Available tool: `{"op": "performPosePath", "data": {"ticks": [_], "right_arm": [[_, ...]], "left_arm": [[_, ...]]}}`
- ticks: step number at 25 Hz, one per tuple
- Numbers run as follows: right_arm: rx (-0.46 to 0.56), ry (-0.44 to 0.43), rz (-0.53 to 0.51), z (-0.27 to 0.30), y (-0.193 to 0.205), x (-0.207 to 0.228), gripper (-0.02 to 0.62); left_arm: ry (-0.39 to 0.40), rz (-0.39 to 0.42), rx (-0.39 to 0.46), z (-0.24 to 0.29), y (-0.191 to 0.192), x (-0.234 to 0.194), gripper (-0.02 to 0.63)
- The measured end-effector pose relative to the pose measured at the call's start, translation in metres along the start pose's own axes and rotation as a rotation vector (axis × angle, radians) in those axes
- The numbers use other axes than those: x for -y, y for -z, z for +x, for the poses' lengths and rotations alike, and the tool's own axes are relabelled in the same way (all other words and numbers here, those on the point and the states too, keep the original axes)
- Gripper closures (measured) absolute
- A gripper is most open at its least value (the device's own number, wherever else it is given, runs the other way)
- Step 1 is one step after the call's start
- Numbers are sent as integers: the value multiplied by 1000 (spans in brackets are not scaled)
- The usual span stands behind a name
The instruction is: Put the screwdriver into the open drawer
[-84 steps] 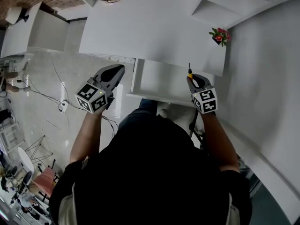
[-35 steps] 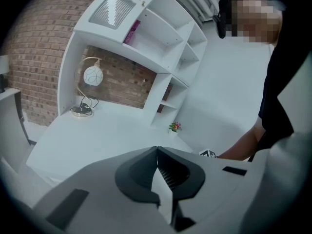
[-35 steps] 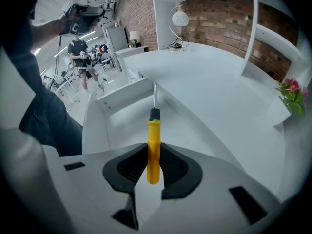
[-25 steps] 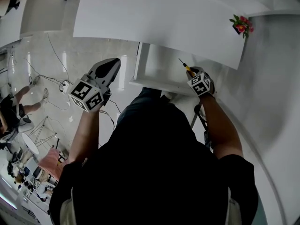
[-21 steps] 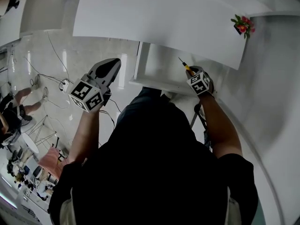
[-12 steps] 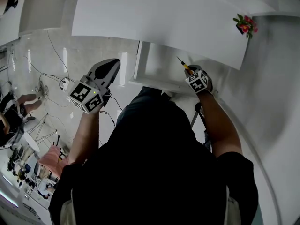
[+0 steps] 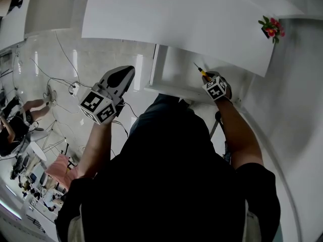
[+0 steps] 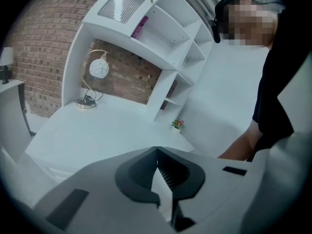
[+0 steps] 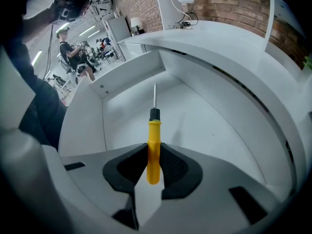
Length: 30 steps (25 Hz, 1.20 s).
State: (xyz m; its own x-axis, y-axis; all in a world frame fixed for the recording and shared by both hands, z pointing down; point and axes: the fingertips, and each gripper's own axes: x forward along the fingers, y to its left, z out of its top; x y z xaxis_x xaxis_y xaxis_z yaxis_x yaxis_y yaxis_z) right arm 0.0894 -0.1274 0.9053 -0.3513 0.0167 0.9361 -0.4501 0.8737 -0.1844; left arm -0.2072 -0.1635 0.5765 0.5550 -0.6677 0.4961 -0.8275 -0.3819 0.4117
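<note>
A yellow-handled screwdriver (image 9: 153, 147) with a thin metal shaft is clamped by its handle in my right gripper (image 9: 152, 151), shaft pointing forward. It hangs over the open white drawer (image 9: 122, 106), whose floor looks bare. In the head view the right gripper (image 7: 208, 77) and the screwdriver (image 7: 201, 71) sit over the drawer (image 7: 174, 72) under the desk's edge. My left gripper (image 7: 122, 75) is held out to the left of the drawer, over the floor. In the left gripper view its jaws (image 8: 157, 152) meet at the tips with nothing between them.
A white desk (image 7: 166, 19) spans the top, with a small potted flower (image 7: 271, 27) at its right end. A desk lamp (image 8: 95, 74) and white shelves (image 8: 161, 38) stand on it. Cables run across the tiled floor (image 7: 60, 69). People and chairs are at the far left.
The right gripper with the screwdriver has tilted from near upright at the drawer's front and come over the drawer's inside. The left gripper has barely moved.
</note>
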Motion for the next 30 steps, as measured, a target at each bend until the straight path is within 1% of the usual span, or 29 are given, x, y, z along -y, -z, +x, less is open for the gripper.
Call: {"op": "performPosePath", "data": {"ticks": [7, 11, 30], "right_arm": [[-14, -12, -5, 13, -2, -2, 512], [-21, -7, 7, 17, -1, 4, 512], [-14, -9, 16, 36, -13, 12, 512]], "left_arm": [[-9, -18, -22, -2, 7, -7, 589], [11, -20, -18, 2, 13, -7, 589], [18, -31, -34, 8, 24, -18, 589]]}}
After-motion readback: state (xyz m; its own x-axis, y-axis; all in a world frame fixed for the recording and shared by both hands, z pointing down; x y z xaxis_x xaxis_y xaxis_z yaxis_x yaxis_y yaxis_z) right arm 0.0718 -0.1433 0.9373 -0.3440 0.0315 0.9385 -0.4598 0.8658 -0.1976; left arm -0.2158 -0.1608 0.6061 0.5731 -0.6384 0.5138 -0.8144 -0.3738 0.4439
